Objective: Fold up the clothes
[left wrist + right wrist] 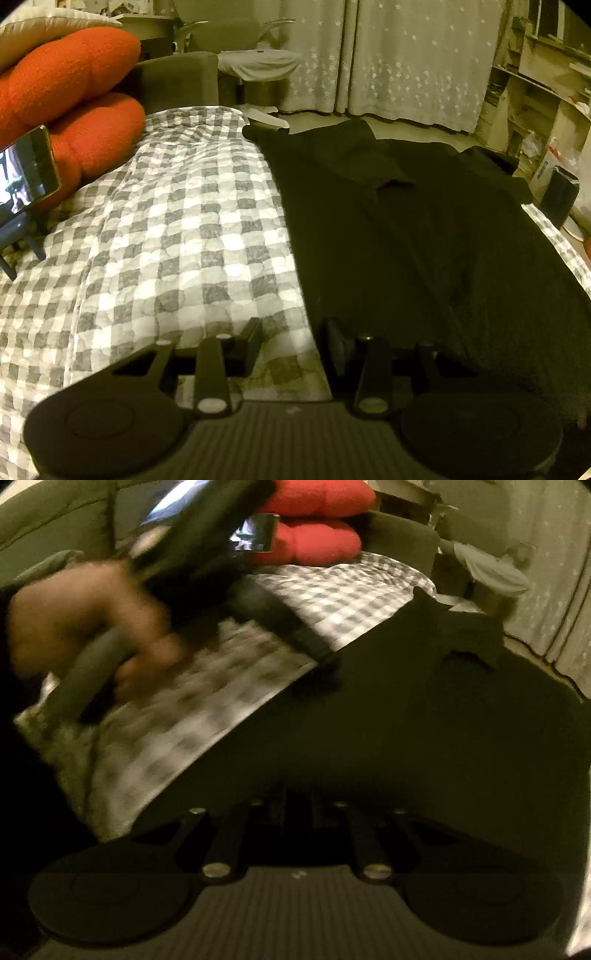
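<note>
**Ana:** Black plastic fingers on the left gripper (291, 345) stood partly spread with nothing between them, straddling the near edge of the dark garment (424, 236) where it met the checked bedspread (166, 229).

**Ben:** And the right gripper (297, 808)?

**Ana:** Its fingers were nearly pressed together over the garment (406, 720). Black on black and blurred, so I couldn't tell whether they pinched any cloth.

**Ben:** Where did the garment lie?

**Ana:** Spread flat on the bed, collar toward twelve o'clock in the left view, filling the three o'clock half. Red cushions (70, 96) sat at ten o'clock, with a phone (27, 173) on a stand beside them. The right view showed the person's left hand (85, 627) at nine o'clock.

**Ben:** How would it handle?

**Ana:** Soft, light and limp, I'd judge; it would sag and drag. Best pinched at a hem corner or shoulder seam, through all layers.
</note>
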### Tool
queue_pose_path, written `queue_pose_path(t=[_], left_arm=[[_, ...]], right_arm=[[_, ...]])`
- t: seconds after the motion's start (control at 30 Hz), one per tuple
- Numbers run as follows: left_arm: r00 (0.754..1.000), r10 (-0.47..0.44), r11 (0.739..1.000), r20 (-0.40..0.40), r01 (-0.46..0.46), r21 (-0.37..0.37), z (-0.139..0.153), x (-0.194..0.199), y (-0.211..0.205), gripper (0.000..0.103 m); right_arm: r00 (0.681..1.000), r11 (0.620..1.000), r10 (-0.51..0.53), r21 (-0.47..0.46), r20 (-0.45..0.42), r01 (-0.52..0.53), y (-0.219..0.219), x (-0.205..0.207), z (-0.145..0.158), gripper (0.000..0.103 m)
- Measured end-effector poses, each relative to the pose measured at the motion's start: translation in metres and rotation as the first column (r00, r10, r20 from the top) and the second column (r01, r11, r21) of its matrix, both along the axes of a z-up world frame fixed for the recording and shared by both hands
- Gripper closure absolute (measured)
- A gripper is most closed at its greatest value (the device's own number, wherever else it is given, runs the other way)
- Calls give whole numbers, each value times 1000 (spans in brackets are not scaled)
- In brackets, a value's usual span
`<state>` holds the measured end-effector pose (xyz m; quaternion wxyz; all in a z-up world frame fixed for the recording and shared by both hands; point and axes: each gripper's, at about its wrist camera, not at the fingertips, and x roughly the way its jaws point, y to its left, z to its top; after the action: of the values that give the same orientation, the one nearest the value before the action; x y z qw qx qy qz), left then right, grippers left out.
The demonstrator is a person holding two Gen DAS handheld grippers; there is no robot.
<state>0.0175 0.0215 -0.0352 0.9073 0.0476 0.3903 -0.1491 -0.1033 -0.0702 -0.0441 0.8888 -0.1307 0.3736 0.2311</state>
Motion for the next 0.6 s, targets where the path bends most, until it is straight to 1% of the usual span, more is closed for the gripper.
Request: queue_pose_path(t=[0.03, 0.1, 0.17, 0.27, 0.33, 0.47, 0.5, 0.57, 0.6], left_arm=[[1000, 1, 1000, -1, -1, -1, 0, 0, 1, 62], [1000, -2, 1000, 5, 2, 8, 0, -2, 0, 62], [1000, -7, 1000, 10, 7, 17, 0, -3, -1, 62], [1000, -10, 1000, 11, 10, 23, 0, -3, -1, 62], [1000, -13, 1000, 12, 13, 27, 1, -4, -1, 62], [1000, -18, 999, 13, 18, 38, 1, -4, -2, 62], [1000, -18, 999, 11, 17, 40, 1, -4, -1, 62], [1000, -15, 999, 8, 15, 40, 2, -5, -1, 62], [1000, -18, 999, 8, 17, 41, 2, -5, -1, 62]], right_arm=[[999, 1000, -14, -3, 35, 14, 7, -14, -3, 87], [996, 998, -54, 38, 66, 52, 13, -36, -8, 87], [990, 992, -102, 86, 94, 94, 15, -55, -13, 87], [975, 973, -183, 165, 129, 160, 13, -80, -19, 87], [967, 969, -203, 177, 154, 175, 16, -92, -21, 87], [961, 969, -207, 178, 185, 174, 23, -105, -28, 87], [959, 967, -209, 184, 190, 174, 24, -108, -30, 87], [965, 953, -217, 247, 146, 177, 25, -112, -36, 87], [972, 944, -211, 279, 103, 176, 27, -111, -41, 87]])
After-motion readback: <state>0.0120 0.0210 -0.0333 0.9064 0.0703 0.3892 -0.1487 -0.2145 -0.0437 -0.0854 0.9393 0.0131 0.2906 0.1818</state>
